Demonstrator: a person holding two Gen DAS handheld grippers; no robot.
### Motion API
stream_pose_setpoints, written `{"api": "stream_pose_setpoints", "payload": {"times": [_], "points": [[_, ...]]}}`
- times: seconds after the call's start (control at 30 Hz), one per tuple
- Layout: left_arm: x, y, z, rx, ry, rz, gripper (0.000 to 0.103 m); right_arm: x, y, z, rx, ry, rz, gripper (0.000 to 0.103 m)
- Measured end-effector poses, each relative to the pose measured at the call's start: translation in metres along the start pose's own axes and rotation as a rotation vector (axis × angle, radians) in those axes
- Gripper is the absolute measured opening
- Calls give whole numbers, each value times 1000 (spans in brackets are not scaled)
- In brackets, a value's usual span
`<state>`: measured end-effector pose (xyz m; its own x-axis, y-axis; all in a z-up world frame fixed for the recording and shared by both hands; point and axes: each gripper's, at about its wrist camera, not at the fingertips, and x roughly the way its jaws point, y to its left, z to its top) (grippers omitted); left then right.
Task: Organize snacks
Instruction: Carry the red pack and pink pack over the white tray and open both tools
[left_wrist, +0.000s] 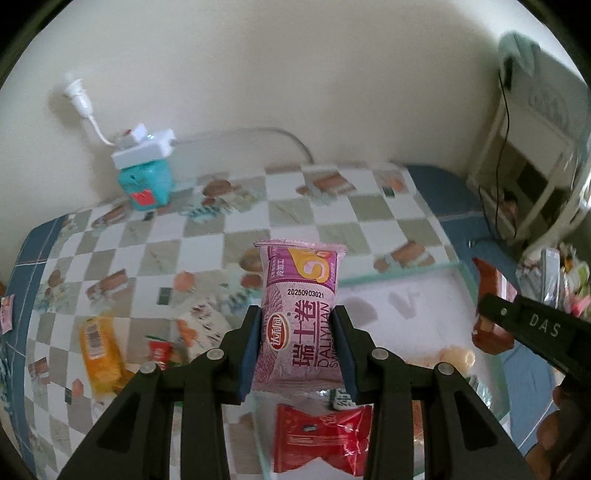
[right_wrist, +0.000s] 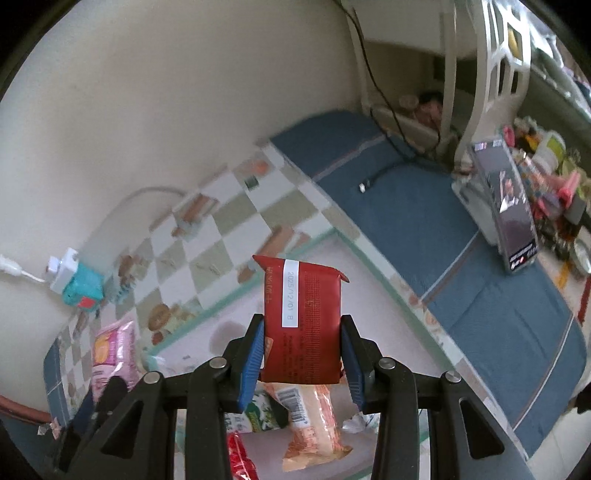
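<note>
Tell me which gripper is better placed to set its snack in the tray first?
Probably right: the right gripper holds its red packet over the tray; the left gripper holds the pink packet nearer its edge.

Swiss roll packet (left_wrist: 301, 314) between left fingers (left_wrist: 251, 350), wrapped snack (left_wrist: 321, 439) below, power strip (left_wrist: 144, 147) behind
</note>
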<state>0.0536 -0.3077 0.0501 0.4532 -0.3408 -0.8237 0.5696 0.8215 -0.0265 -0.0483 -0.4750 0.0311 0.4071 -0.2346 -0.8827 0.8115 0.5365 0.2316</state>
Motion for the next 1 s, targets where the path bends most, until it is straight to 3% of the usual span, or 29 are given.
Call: {"api": "stream_pose_setpoints", "payload": {"times": [0.27,1.0], "points": [[20,-24,-13,59,16,1,40,23,0,-7,-28,51,-32,42],[28,-25,-13,69,28,4,40,31,1,-6,-54,80,-61,42]]}}
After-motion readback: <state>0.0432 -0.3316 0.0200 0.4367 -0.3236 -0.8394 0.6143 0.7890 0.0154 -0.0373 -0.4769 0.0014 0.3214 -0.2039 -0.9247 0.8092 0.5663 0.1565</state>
